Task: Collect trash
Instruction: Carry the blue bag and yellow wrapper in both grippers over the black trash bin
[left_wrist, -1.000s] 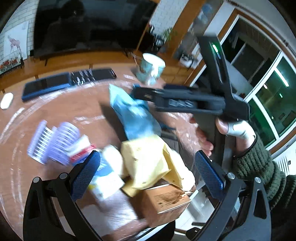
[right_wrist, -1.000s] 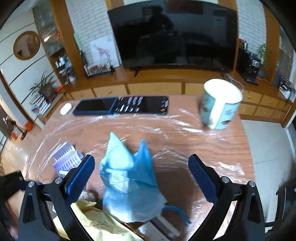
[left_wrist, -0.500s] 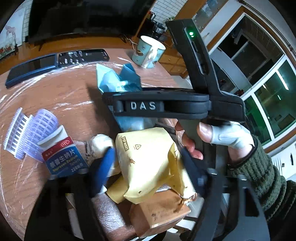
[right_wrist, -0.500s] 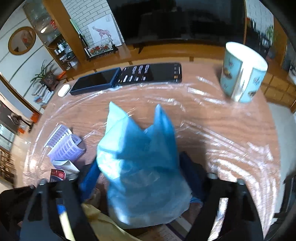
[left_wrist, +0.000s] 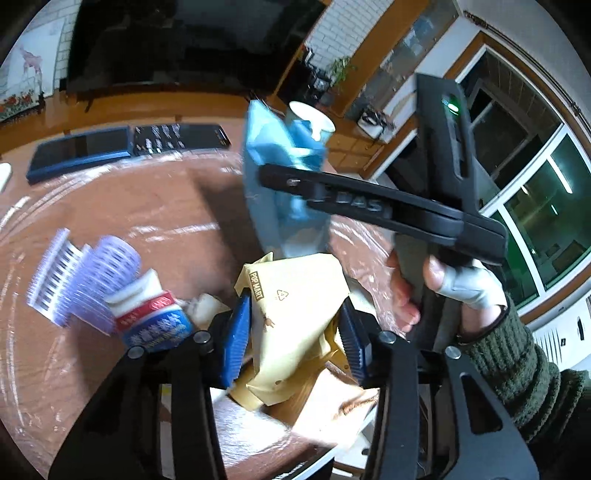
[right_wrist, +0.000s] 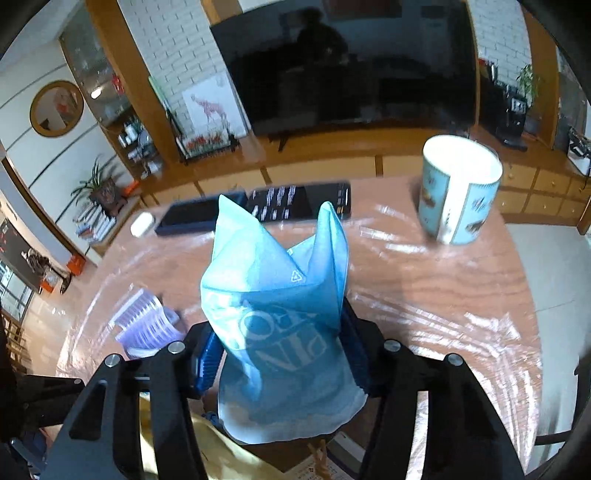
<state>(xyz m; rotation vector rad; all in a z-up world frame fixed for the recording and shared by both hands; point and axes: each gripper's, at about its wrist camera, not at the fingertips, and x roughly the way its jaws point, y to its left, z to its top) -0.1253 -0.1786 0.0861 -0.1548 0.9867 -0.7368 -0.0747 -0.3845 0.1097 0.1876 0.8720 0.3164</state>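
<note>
Gripping has replaced open jaws within the last second: the left gripper (left_wrist: 295, 339) is clamped on the yellow packet (left_wrist: 295, 314), while the right gripper (right_wrist: 280, 358) is closing around the blue packet (right_wrist: 277, 314), pads against it. Both pieces are judged ready for lifting off the table (right_wrist: 424, 295). The mug (right_wrist: 458, 195) appears empty.

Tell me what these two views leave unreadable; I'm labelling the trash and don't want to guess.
- Blue bag, right wrist view: its base is hidden by the right gripper, whose jaws are closing on it.
- Yellow bag, left wrist view: sides covered by the left gripper, shut on it.
- Brown box, left wrist view: mostly under the yellow bag.
- Red and blue packet, left wrist view: print blurred.
</note>
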